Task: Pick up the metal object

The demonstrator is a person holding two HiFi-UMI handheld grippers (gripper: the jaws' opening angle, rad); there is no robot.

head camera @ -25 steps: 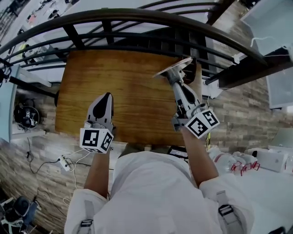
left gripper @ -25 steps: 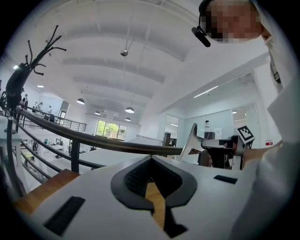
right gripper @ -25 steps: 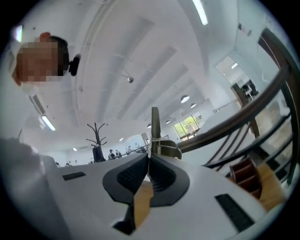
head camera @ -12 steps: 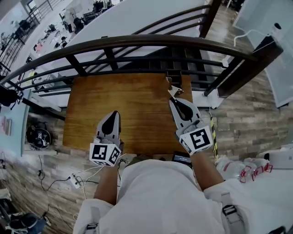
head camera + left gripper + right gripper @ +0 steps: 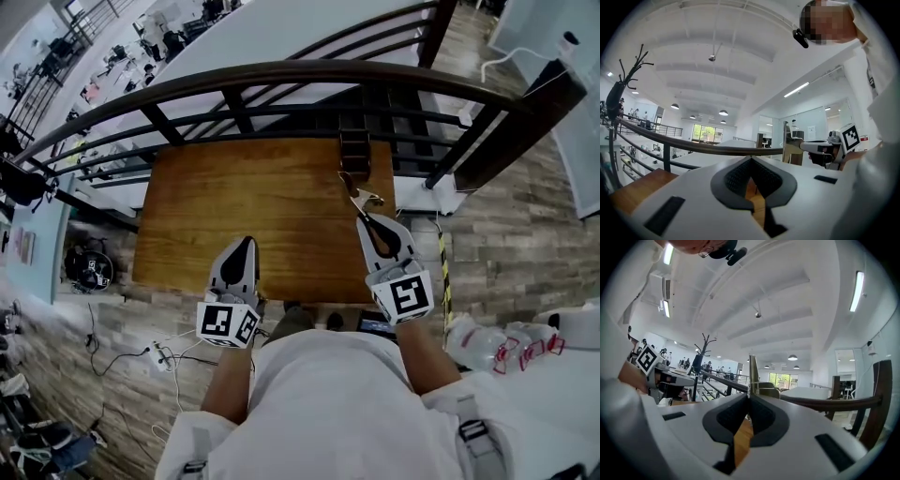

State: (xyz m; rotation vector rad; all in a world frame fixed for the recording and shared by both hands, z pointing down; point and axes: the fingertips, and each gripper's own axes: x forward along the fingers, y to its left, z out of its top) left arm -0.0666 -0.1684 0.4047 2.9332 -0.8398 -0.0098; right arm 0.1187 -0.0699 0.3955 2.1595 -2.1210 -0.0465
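The metal object (image 5: 359, 195), a small hinged plate, hangs in the air over the right side of the wooden table (image 5: 253, 202). My right gripper (image 5: 367, 217) is shut on its lower end. In the right gripper view the metal object (image 5: 753, 373) stands up edge-on from between the closed jaws of the right gripper (image 5: 749, 397). My left gripper (image 5: 244, 246) hovers over the table's front edge, shut and holding nothing. In the left gripper view the left gripper (image 5: 750, 161) is pressed together, and the right gripper (image 5: 820, 147) holds the metal object (image 5: 791, 149) off to the right.
A dark curved railing (image 5: 281, 80) runs behind the table, with a thick post (image 5: 511, 127) at the right. Cables and a power strip (image 5: 155, 356) lie on the wood-look floor at the left. Plastic bottles (image 5: 487, 342) lie at the lower right.
My right gripper has drawn back from the table's far right corner toward the person, carrying the metal object. The left gripper has also come back toward the front edge.
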